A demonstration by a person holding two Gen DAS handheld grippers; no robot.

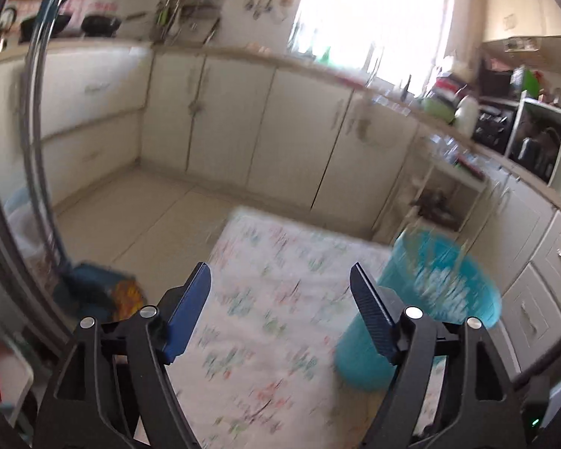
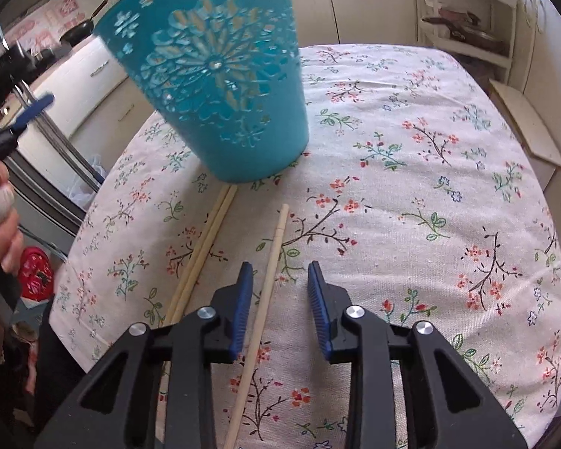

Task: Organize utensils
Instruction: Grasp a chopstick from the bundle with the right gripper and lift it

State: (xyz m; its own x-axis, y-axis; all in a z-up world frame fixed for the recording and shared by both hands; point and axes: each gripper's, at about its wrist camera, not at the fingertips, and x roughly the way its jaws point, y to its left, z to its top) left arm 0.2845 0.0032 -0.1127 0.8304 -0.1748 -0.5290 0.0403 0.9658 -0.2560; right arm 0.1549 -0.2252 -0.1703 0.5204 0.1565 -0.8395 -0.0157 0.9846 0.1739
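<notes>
A teal perforated utensil holder [image 2: 220,86] stands on the floral tablecloth [image 2: 411,187]; it also shows, blurred, in the left wrist view [image 1: 422,307]. Three wooden chopsticks lie on the cloth: a pair [image 2: 205,247] side by side, and a single one [image 2: 269,280] running between the fingers of my right gripper [image 2: 278,288], which is open just above it. My left gripper [image 1: 280,299] is open and empty, above the table's left part, with the holder just to its right.
Cream kitchen cabinets [image 1: 243,123] and a cluttered counter [image 1: 467,112] ring the room. A white shelf unit [image 2: 467,18] stands beyond the table's far edge. A red object [image 2: 35,273] lies on the floor left of the table.
</notes>
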